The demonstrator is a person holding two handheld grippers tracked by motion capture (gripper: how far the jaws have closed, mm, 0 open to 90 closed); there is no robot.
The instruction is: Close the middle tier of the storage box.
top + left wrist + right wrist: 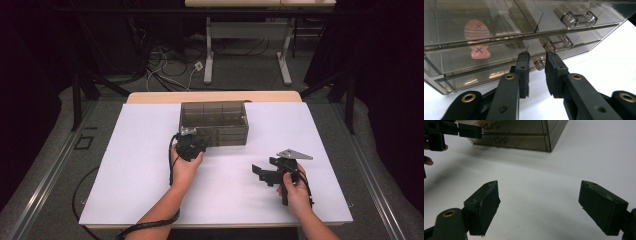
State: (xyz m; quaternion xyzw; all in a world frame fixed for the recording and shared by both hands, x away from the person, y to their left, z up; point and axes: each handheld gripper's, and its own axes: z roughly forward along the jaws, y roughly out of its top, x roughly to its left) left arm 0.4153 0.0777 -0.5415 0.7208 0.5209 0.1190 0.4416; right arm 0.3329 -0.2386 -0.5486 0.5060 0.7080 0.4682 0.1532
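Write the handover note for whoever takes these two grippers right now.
Left gripper: at the front of the smoky clear drawer box, jaws nearly closed around the lowest drawer handle; whether the pads actually clamp it cannot be told.
Right gripper: jaws wide open, holding nothing, over the bare white table, right of and nearer the person than the box.
Things: box stands at the far middle of the table; a pink item shows through its front, higher than the handle at the jaws.
Done: left gripper brought to the handle.
Left: all drawers look shut; probably pull the lowest one out.
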